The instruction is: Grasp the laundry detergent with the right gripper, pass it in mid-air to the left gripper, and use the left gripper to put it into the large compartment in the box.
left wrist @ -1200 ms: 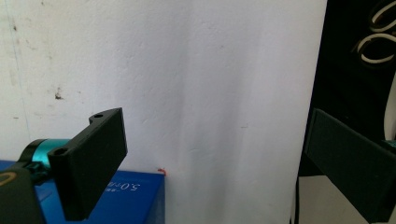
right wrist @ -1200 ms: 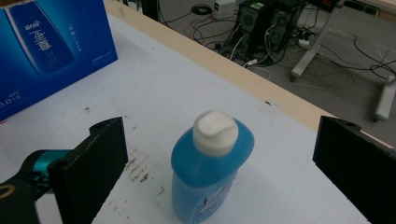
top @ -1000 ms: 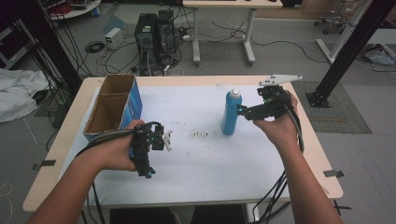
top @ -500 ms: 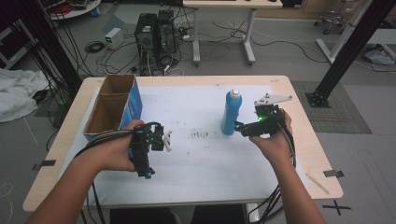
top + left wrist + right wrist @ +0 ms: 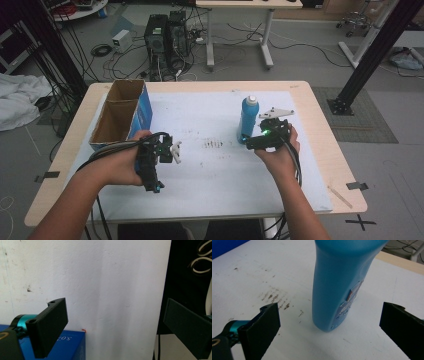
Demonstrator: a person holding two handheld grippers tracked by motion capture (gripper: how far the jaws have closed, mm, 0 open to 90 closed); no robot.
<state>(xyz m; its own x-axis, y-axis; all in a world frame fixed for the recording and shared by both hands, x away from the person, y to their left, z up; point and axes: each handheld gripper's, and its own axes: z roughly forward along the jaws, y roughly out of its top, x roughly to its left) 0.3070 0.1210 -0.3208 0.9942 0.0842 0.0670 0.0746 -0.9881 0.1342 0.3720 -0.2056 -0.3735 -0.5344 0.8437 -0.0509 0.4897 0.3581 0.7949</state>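
While the cardboard box [image 5: 120,114] stood at the left side of the bench [image 5: 320,150], its blue side facing the white sheet, the left gripper [image 5: 150,167] rested just beside it in the person's left hand. In the left gripper view its jaws were spread wide, with nothing between them but the white sheet [image 5: 100,290] and a corner of the blue box side [image 5: 72,345]. It looked the same as it did a second before, so it seemed to be waiting.

In the middle of the sheet there were some small dark marks [image 5: 214,144]. Nothing sat on them.

Further right stood the blue bottle [image 5: 248,120], upright, with a white cap on top. The right gripper [image 5: 250,142] had changed the most. A second before it was held higher and off to the right of the bottle. Now it had come down low and close, pointing at the bottle's bottom part. In the right gripper view the bottle [image 5: 339,285] stood between the two jaws, which were wide apart and not touching it yet.

That probably meant the grab was about to start. The jaws only needed to slide a bit further in and squeeze the bottle. The bottle was tall and thin, so a bump could tip it over.
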